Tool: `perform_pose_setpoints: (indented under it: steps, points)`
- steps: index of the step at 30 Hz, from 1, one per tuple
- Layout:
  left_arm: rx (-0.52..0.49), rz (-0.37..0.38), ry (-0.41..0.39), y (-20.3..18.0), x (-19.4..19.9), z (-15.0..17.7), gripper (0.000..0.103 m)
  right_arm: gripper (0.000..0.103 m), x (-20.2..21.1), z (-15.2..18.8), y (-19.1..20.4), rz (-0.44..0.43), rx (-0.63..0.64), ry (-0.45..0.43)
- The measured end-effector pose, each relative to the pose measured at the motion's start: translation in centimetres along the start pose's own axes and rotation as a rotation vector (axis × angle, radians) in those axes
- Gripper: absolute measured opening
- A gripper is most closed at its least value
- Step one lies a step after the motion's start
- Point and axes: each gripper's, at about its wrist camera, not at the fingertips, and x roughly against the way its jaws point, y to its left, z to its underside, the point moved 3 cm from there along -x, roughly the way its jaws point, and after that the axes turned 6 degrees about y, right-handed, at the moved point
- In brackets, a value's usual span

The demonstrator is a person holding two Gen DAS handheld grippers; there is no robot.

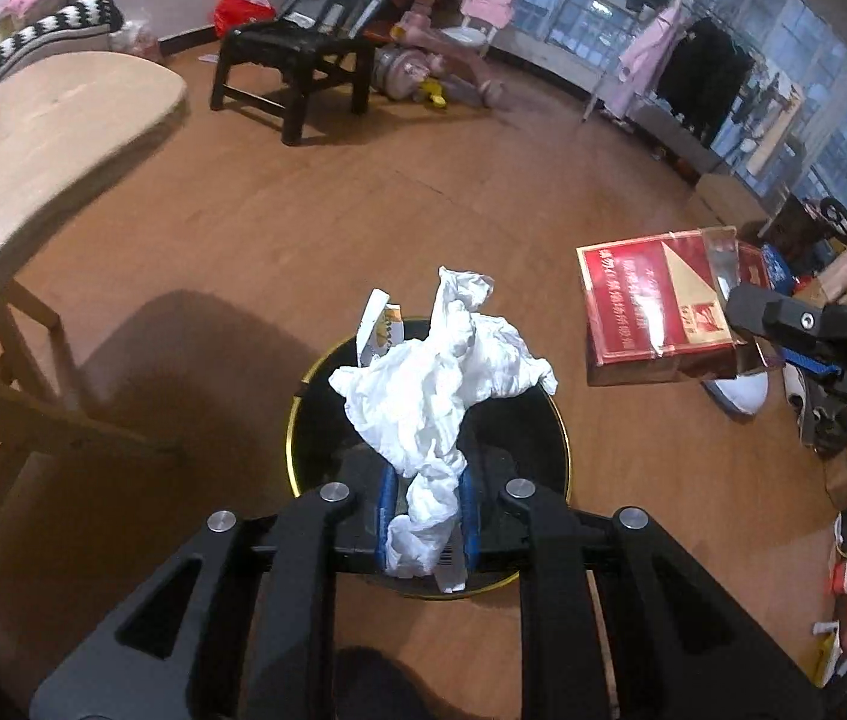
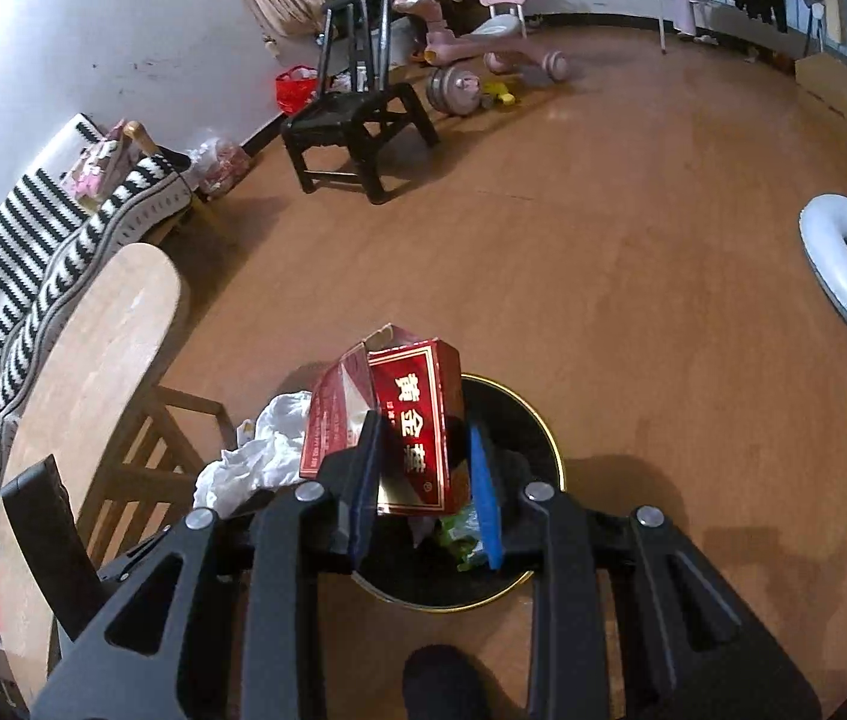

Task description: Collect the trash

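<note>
Over the black gold-rimmed bin (image 1: 549,420), the left gripper (image 1: 426,525) pinches a crumpled tissue (image 1: 441,372); the right gripper (image 2: 426,495) clamps a red cigarette carton (image 2: 417,420). The tissue may snag on the pads; the carton, near the rim, could tip outside.

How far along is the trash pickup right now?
Some trash already lies in the black bin, including a green wrapper. In hand: the left gripper holds a crumpled tissue over the bin, the right gripper a red cigarette carton. Left: releasing both.
</note>
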Motion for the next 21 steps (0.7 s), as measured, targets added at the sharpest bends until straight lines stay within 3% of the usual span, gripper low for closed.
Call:
perform_pose_setpoints:
  steps: [2,3,4,5,6,11,14,16,21]
  points:
    - [-0.020,0.003,0.024,-0.2,-1.2,-0.2,0.020,0.032,-0.9,-0.2,-0.2,0.018,-0.016,0.020]
    - [-0.027,-0.002,0.034,-0.1,-1.6,-0.2,0.033,0.035,-1.4,-0.3,-0.4,0.024,-0.021,0.032]
    - [-0.035,-0.009,0.040,-0.2,-2.3,-0.1,0.054,0.040,-1.9,-0.3,-0.4,0.026,-0.029,0.047]
    - [-0.040,-0.015,0.041,-0.2,-2.6,-0.1,0.065,0.056,-2.4,-0.3,-0.5,0.027,-0.034,0.056]
    - [-0.050,-0.023,0.033,-0.2,-3.0,0.0,0.073,0.064,-2.6,-0.3,-0.6,0.033,-0.036,0.059]
    - [-0.062,-0.037,0.047,-0.1,-3.9,0.1,0.078,0.065,-2.7,-0.3,-0.3,0.024,-0.046,0.057]
    - [-0.033,-0.025,0.028,0.4,-3.1,0.0,0.084,0.076,-1.9,-0.4,0.4,0.018,-0.036,0.034]
    - [-0.005,-0.034,0.011,1.3,-1.6,0.1,0.091,0.079,-1.2,-0.7,1.7,0.001,-0.011,0.019]
    - [0.066,-0.134,-0.043,5.4,4.6,0.9,0.092,0.088,1.1,-0.5,8.0,-0.021,0.161,-0.053]
